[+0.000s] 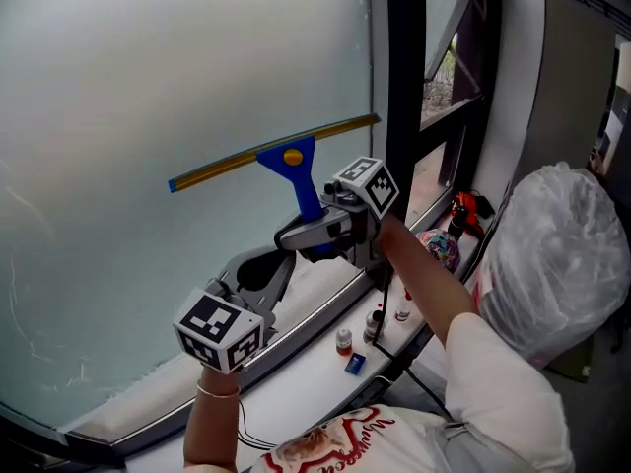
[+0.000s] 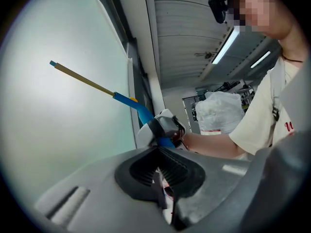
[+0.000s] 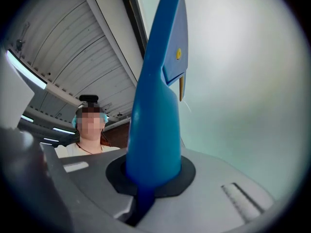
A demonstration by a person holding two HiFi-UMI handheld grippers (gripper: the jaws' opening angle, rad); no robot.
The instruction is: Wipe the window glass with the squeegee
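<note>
The squeegee [image 1: 292, 166] has a blue handle and a long yellow blade. Its blade lies slanted against the frosted window glass [image 1: 148, 97], right end higher. My right gripper [image 1: 317, 233] is shut on the lower end of the handle. In the right gripper view the handle [image 3: 158, 110] rises straight out of the closed jaws [image 3: 153, 178]. My left gripper [image 1: 281, 262] hovers just below and left of the right one, jaws together and nothing between them. The left gripper view shows its black pads [image 2: 167, 166] meeting, with the squeegee [image 2: 127, 101] and right gripper [image 2: 163, 127] ahead.
A black window frame [image 1: 404, 67] borders the glass on the right. The white sill [image 1: 296, 363] carries small bottles [image 1: 344, 341] and a blue item [image 1: 355, 363]. A large white plastic bag [image 1: 557, 254] sits at the right, with red [image 1: 463, 207] and colourful [image 1: 439, 246] objects near it.
</note>
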